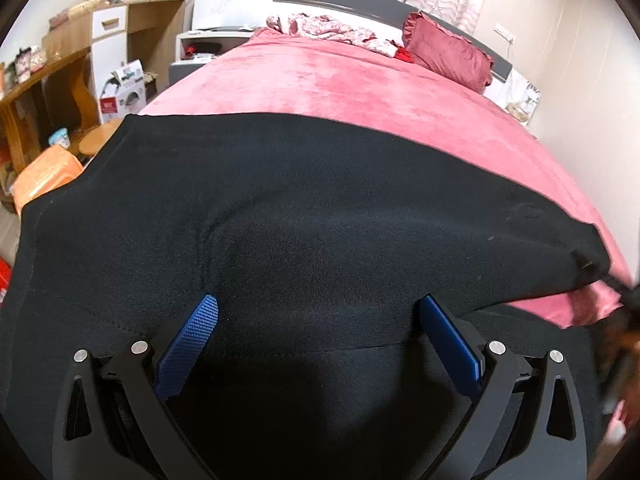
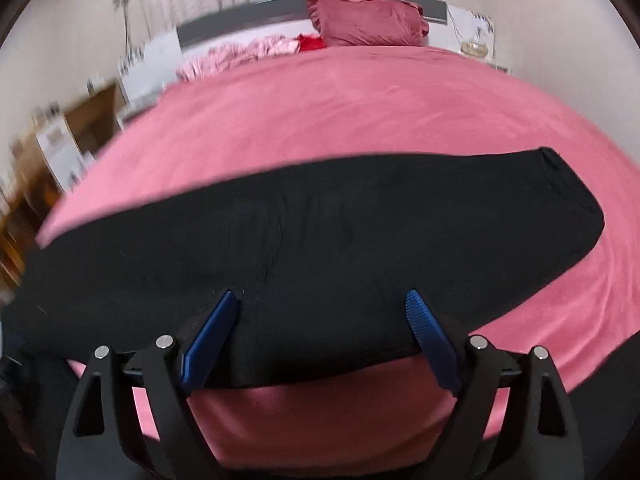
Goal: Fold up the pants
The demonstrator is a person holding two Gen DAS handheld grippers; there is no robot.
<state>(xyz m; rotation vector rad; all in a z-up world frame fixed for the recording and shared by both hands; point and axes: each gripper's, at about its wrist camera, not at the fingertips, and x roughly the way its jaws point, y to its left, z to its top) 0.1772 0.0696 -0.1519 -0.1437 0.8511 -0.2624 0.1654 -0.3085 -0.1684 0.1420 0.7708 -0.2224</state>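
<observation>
Black pants (image 1: 304,208) lie spread across the near part of a pink bed (image 1: 340,80). My left gripper (image 1: 320,308) is open, its blue fingers wide apart just above the black cloth, holding nothing. In the right wrist view the pants (image 2: 320,232) stretch sideways, with one end at the right. My right gripper (image 2: 322,304) is open over the near edge of the pants, close to the cloth, with pink bed cover (image 2: 360,120) below and beyond. The right view is motion-blurred.
A dark red pillow (image 1: 448,52) and crumpled pink cloth (image 1: 332,32) lie at the headboard. Wooden shelves (image 1: 48,92), a white cabinet (image 1: 108,56) and boxes stand left of the bed. A wall (image 1: 580,60) runs along the right.
</observation>
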